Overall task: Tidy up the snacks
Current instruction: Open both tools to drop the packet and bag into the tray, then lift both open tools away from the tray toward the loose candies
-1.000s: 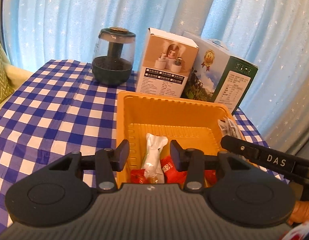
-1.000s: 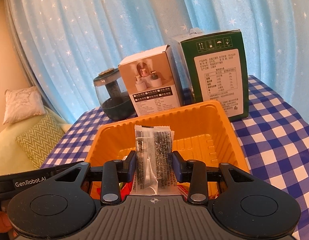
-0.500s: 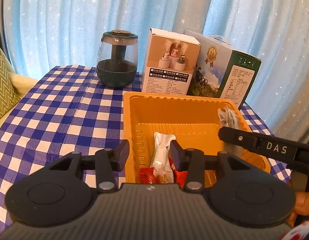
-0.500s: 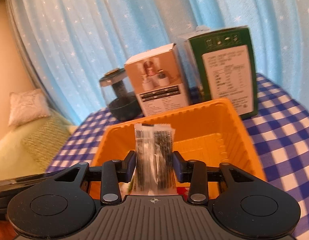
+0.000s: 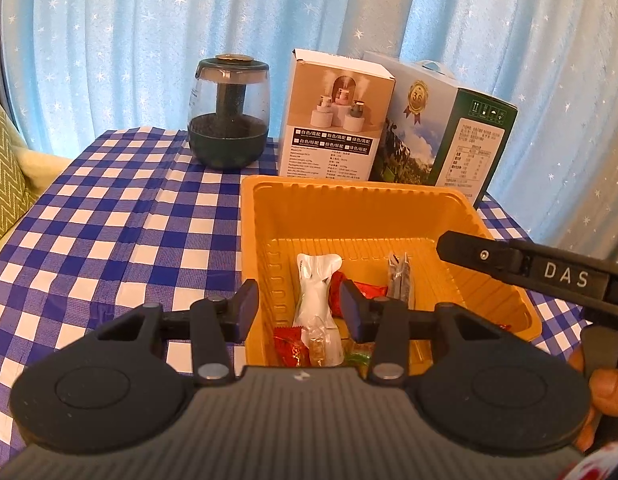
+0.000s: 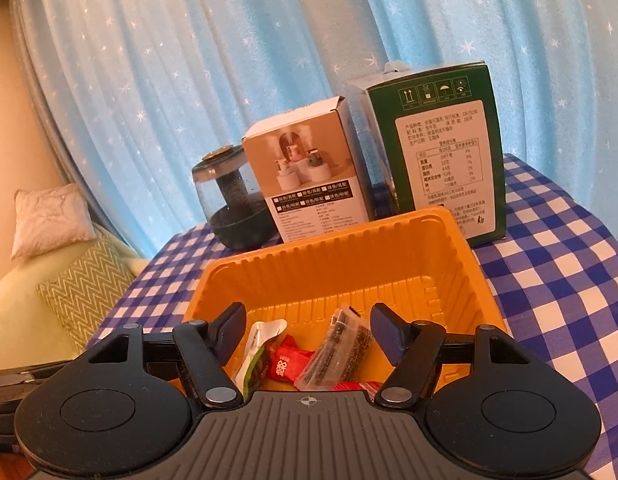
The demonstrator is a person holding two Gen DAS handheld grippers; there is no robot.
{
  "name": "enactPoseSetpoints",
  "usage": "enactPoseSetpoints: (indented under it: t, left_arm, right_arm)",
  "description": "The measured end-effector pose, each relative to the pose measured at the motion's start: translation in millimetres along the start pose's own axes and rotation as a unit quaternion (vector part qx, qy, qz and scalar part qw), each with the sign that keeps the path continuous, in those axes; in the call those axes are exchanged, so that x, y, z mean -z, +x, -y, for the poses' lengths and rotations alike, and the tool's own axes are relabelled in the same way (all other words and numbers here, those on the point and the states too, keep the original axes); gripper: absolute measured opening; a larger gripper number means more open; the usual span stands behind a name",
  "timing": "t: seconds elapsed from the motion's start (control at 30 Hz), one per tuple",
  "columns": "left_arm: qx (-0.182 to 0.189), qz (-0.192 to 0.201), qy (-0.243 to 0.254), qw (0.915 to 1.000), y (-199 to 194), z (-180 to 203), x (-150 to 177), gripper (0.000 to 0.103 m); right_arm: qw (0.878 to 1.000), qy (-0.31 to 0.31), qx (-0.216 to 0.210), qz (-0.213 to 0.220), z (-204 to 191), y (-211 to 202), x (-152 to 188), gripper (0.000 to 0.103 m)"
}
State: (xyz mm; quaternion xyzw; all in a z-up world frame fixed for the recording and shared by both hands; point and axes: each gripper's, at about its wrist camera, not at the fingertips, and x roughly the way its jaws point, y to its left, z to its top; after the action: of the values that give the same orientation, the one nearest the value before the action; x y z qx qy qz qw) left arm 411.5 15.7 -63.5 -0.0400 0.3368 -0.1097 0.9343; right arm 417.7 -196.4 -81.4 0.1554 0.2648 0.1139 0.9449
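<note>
An orange plastic tray sits on the checked cloth and holds several snacks. In it lie a white packet, red wrapped sweets and a clear packet of dark seeds. My left gripper hovers open over the tray's near left part, with nothing between its pads. My right gripper hangs above the tray and its jaws are opening. The seed packet lies loose below them, leaning on a red sweet, with neither pad touching it. One right finger reaches over the tray's right rim.
Behind the tray stand a dark glass jar, a beige box and a green box, with a blue starry curtain behind them. A zigzag cushion lies off the table's left edge. A hand holds the right gripper.
The right gripper's jaws have spread apart. The seed packet, held upright between them before, has dropped and now lies tilted in the tray. The left gripper keeps its opening.
</note>
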Motion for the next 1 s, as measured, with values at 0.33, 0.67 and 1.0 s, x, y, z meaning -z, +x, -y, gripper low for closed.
enactPoseSetpoints:
  t: [0.33,0.67,1.0]
  left_arm:
    - [0.001,-0.002,0.003,1.0,0.4,1.4,1.2,0.04]
    - [-0.005,-0.007,0.017,0.9998,-11.8,2.5,11.0,0.044]
    - [-0.006,-0.002,0.021,0.9998,-35.2,4.4,19.7,0.054]
  right_arm:
    - [1.0,-0.003,0.008,-0.007,3.0,-0.8,2.3,0.069]
    - [0.999,-0.02,0.034,0.0,4.9,-18.3,6.9,0.069]
    - [0.998,-0.041,0.051,-0.002,2.3,-52.0,25.7,0.069]
